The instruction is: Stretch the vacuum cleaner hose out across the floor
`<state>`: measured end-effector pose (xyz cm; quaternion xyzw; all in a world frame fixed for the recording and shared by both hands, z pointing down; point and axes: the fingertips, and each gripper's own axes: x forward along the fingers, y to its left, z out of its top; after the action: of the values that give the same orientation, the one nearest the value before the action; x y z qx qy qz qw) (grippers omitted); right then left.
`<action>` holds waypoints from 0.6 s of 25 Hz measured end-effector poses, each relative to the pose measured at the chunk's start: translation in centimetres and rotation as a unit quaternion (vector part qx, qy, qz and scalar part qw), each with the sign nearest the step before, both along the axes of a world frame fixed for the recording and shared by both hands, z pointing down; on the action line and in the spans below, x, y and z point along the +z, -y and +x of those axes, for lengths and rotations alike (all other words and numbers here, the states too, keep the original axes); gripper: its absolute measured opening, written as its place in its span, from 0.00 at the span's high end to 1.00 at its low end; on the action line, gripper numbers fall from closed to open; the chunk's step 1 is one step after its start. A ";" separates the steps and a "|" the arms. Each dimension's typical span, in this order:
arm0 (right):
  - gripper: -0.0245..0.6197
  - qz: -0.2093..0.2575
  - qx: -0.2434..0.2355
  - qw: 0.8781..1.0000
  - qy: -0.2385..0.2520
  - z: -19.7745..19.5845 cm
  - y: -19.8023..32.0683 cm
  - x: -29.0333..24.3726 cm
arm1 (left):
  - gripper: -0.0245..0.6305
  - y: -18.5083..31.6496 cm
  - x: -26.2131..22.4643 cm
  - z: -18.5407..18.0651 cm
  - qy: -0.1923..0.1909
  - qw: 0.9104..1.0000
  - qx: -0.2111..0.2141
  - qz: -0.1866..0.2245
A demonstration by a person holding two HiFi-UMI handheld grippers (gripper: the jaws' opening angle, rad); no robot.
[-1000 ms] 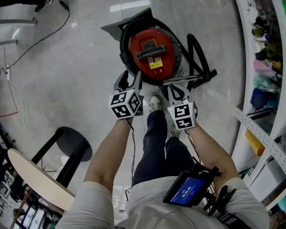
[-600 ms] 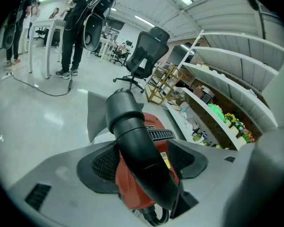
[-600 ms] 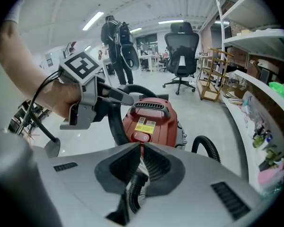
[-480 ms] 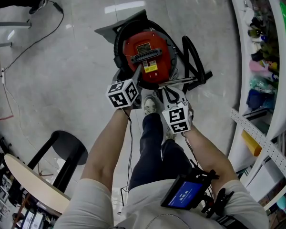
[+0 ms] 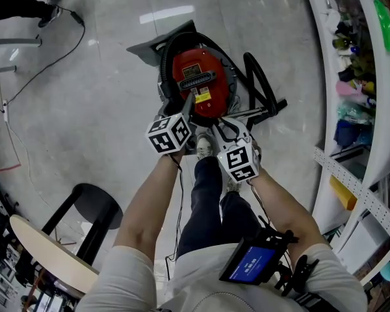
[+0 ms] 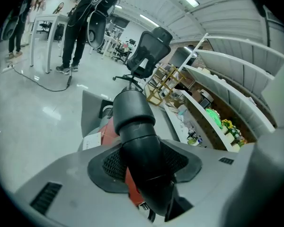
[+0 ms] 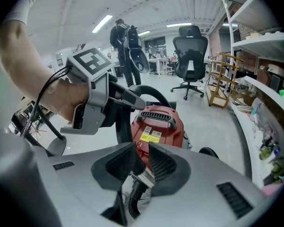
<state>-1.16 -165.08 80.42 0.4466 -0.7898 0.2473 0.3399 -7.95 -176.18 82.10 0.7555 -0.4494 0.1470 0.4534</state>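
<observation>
The left gripper [image 6: 144, 162] has edged toward the red vacuum cleaner [image 5: 196, 77], its jaws just closing and seemingly clamped on the hose [image 6: 134, 119] coiled round it. The right gripper's [image 7: 141, 167] jaws have just been opening and stand apart around a thin ribbed tube [image 7: 136, 189].

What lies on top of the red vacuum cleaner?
A black handle and a yellow label sit on the red vacuum cleaner. The left tongs cover its near edge.

Looking down, the red vacuum [image 5: 196, 83] hides part of its black hose [image 5: 163, 65], and its yellow label [image 5: 203, 97] is too small to read. Shelf clutter [image 5: 350, 84] smears together. Along the left claw [image 6: 143, 163], the black hose drops behind its grey housing.
</observation>
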 end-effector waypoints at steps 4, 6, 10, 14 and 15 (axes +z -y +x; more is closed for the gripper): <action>0.77 0.004 -0.038 0.999 -0.003 -0.6 -0.7 -1.5 | 0.68 -0.9 -3.1 2.7 -0.022 0.999 0.038 0.018; 0.73 0.006 -0.054 0.998 -0.012 -0.5 -1.2 -2.2 | 0.68 -1.5 -4.8 4.3 -0.032 0.997 0.065 0.030; 0.68 0.017 -0.081 0.996 -0.027 0.3 -1.9 -3.6 | 0.70 -3.1 -8.1 7.5 -0.047 0.988 0.134 0.054; 0.67 0.027 -0.096 0.995 -0.020 0.7 -2.5 -5.1 | 0.72 -5.4 -11.6 11.3 -0.083 0.971 0.209 0.075; 0.67 0.029 -0.091 0.995 -0.014 0.9 -2.5 -5.5 | 0.72 -6.0 -12.4 12.2 -0.092 0.967 0.225 0.077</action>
<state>-0.28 -162.62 74.90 0.3862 -0.8290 0.1865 0.3588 4.26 -170.17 69.73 0.8801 -0.2348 0.1401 0.3882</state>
